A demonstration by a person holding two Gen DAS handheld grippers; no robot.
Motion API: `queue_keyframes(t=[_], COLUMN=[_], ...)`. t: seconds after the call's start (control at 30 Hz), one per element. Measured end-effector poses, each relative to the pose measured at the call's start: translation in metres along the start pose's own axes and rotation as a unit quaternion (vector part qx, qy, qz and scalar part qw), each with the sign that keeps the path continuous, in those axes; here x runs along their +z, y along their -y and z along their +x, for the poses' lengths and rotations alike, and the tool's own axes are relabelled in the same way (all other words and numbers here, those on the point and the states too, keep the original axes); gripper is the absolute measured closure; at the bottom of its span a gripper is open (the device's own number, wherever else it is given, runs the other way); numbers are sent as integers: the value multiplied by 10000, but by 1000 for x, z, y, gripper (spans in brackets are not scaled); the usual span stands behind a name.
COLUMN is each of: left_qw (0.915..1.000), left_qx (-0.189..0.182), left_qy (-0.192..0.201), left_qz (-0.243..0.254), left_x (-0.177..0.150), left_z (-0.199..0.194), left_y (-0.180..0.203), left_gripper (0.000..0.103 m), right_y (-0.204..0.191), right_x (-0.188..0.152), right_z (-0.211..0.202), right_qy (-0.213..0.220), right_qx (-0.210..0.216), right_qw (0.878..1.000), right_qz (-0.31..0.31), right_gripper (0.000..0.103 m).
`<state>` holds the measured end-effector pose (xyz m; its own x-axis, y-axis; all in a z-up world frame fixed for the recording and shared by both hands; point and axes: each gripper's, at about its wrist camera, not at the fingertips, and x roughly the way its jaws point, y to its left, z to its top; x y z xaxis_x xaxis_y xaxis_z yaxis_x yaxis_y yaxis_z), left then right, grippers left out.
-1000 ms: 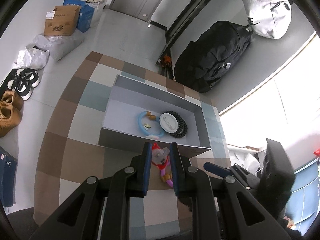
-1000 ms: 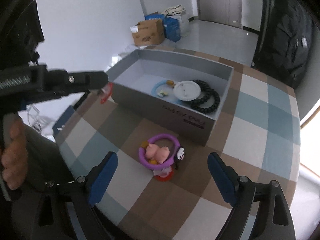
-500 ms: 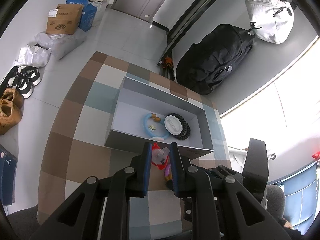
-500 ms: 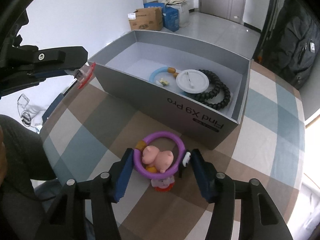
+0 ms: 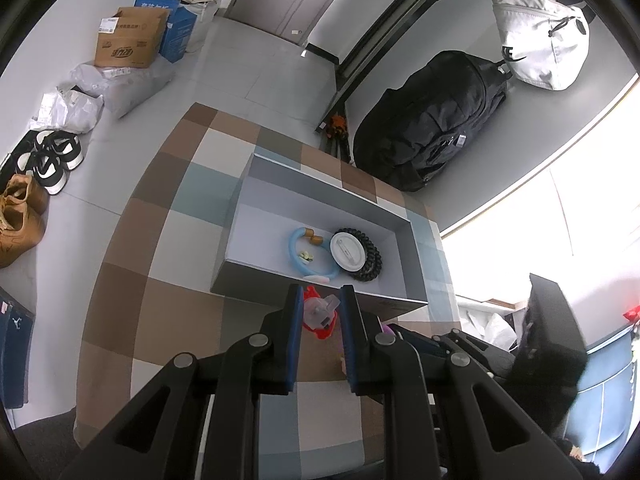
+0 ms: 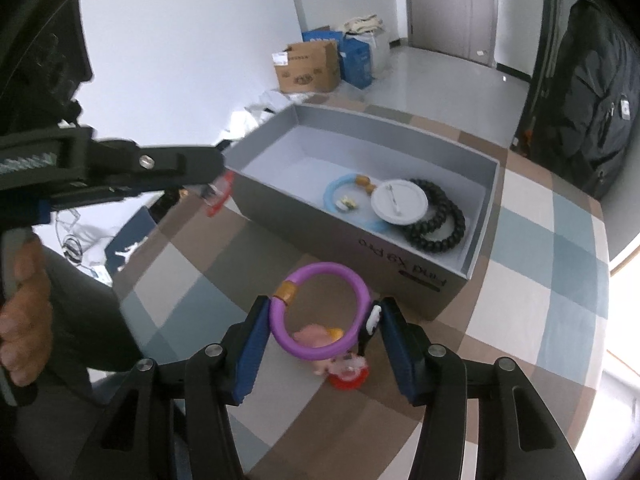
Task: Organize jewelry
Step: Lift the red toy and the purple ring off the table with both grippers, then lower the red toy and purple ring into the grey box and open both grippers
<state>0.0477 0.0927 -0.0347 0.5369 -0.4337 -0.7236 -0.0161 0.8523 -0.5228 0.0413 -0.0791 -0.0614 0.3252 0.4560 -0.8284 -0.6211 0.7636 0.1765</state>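
Note:
My left gripper [image 5: 319, 307] is shut on a small red and clear trinket [image 5: 318, 316], held above the table just before the grey box [image 5: 320, 216]; it also shows in the right wrist view [image 6: 218, 196]. My right gripper [image 6: 320, 328] is shut on a purple bracelet [image 6: 320, 312] with a pink pig charm, lifted off the checked cloth. A red trinket [image 6: 348, 374] lies under it. Inside the box lie a light blue bracelet [image 6: 344, 200], a white round disc [image 6: 399, 202] and a black beaded bracelet [image 6: 440, 228].
The checked tablecloth [image 5: 160, 280] covers the table. A black bag [image 5: 432, 120] and a white bag [image 5: 540, 40] lean on the far wall. Cardboard boxes [image 5: 128, 40] and shoes [image 5: 48, 160] sit on the floor to the left.
My right gripper closed around the purple bracelet and lifted it off the cloth. The left gripper kept hold of the red trinket near the box's front wall.

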Motion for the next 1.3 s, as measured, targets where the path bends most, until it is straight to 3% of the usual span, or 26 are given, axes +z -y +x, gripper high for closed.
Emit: queue_keyframes(t=[0.27, 0.57, 1.3], left_qw=[9996, 9987, 9989], left_qx=[-114, -15, 200], left_qy=[273, 435, 332], left_qz=[22, 261, 257], left_x=[5, 19, 48], left_z=[-4, 0, 32], left_y=[5, 18, 31], left_gripper=[90, 90, 90], right_y=[0, 12, 61], right_x=[13, 31, 63], right_z=[-28, -48, -32], right_qy=[573, 1007, 1037], right_qx=[395, 484, 576], right_qw=[9974, 9928, 9863], right_qz=[158, 426, 1142], right_gripper=[50, 50, 50])
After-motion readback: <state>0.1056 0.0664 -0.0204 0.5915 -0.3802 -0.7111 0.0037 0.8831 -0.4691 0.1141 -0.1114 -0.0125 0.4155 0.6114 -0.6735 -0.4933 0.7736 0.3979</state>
